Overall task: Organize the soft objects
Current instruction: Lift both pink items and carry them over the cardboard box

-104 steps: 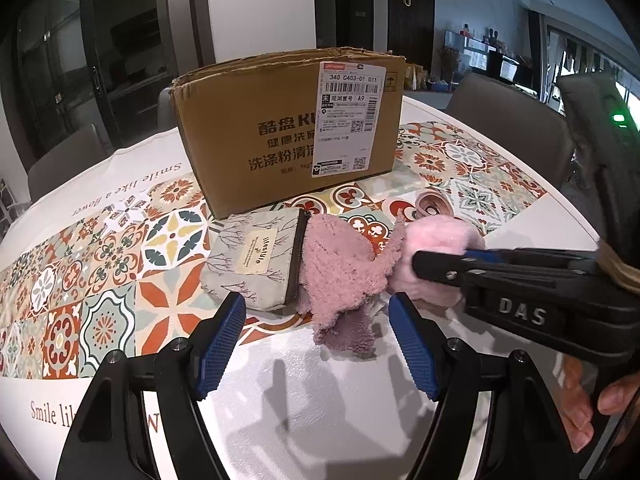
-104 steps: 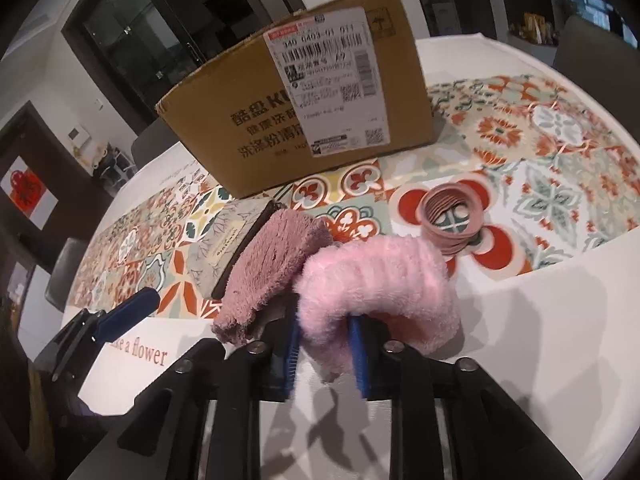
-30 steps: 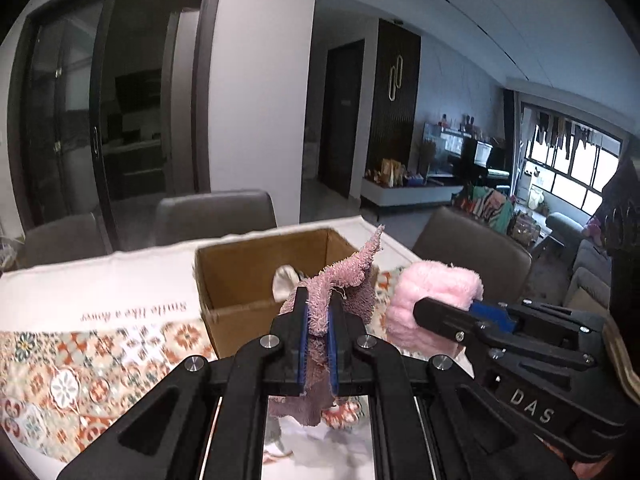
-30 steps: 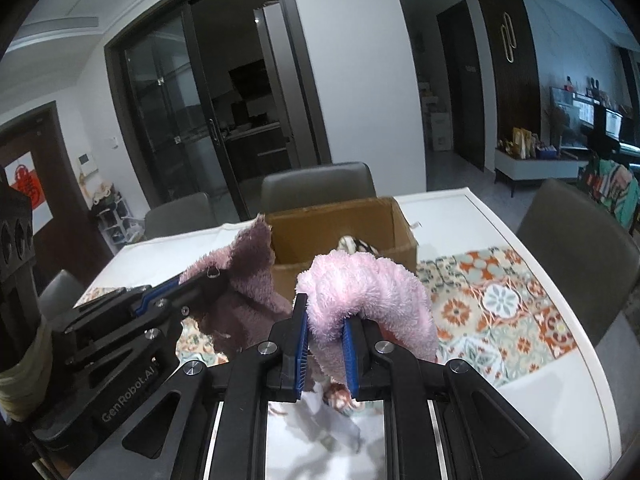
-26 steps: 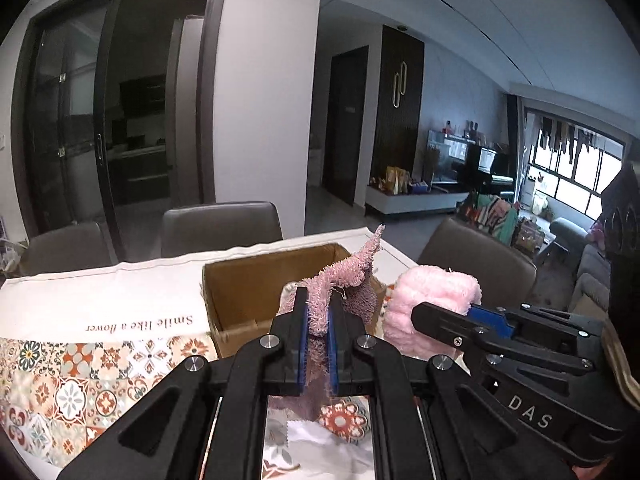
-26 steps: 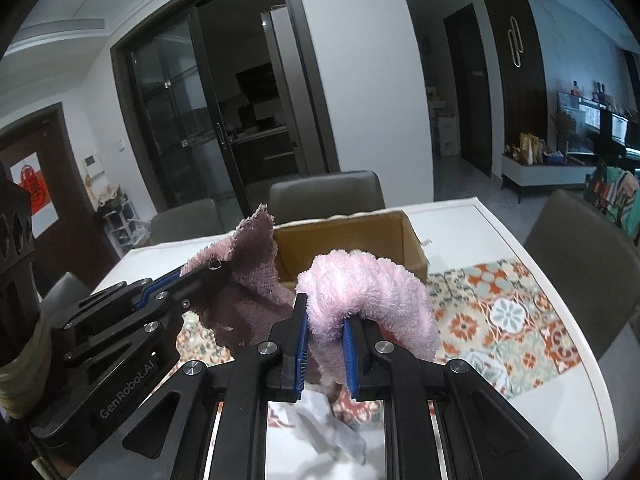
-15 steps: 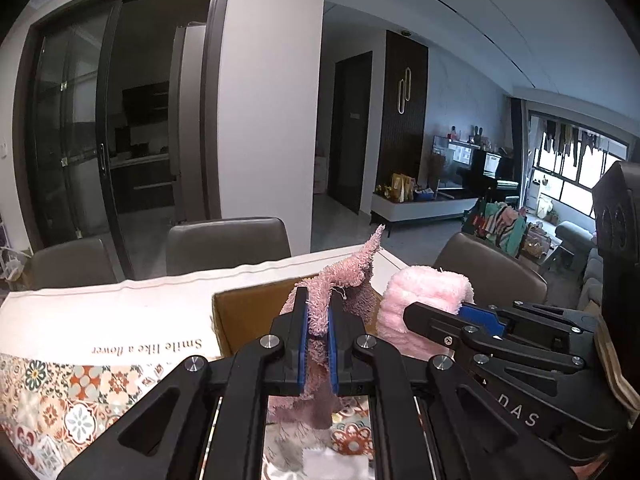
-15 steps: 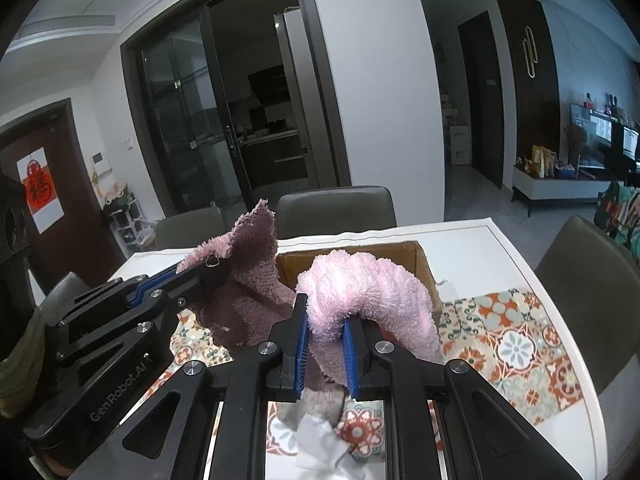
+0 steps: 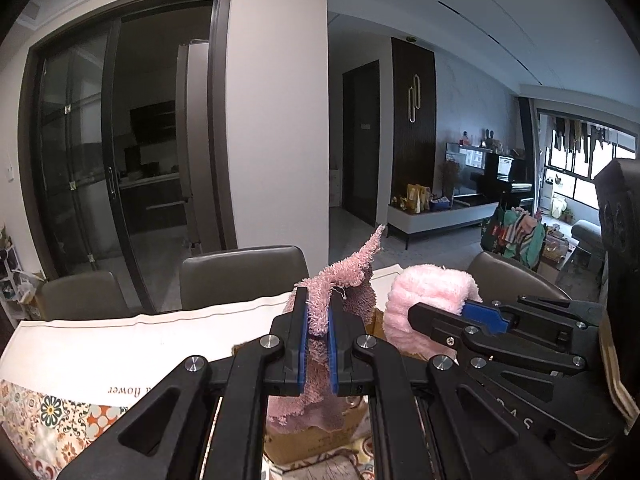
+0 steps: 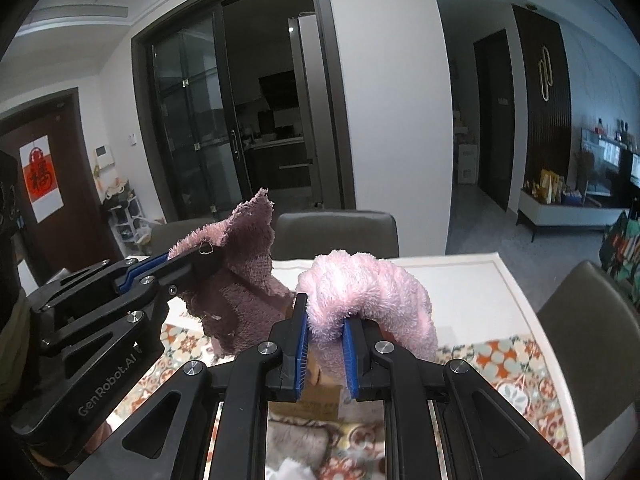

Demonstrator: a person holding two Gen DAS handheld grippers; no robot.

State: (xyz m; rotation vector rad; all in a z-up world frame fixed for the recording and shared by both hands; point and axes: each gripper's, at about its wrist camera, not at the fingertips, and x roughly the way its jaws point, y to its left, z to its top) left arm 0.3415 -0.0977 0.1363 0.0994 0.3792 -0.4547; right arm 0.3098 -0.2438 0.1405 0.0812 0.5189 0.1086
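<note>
Table (image 9: 80, 344) under my rig: white cloth w/ a band of patterned orange/teal tiles (image 10: 516, 364), grey chairs (image 9: 240, 272) at the far edge. Room behind: dark glass sliding doors (image 9: 80, 140), white pillar, dark door w/ gold clip-shaped handle (image 9: 415, 98), TV unit & window at right. Red poster (image 10: 40, 178) w/ a Chinese character on the brown door at left.

Text I can read: "flower" upside down on the cloth (image 9: 124, 390); "GenRobot.AI" on the left gripper (image 10: 188, 260) body in the right cam; other gripper's lettering is too cut off.

Left gripper clenched on the dusty-pink towel (image 9: 340, 280), held up in the air, tail hanging over the cardboard box (image 9: 304, 444). Right gripper (image 10: 324, 344) clamped on the fluffy light-pink roll (image 10: 368, 288), also aloft just beside the towel. Box mostly hidden behind both.
</note>
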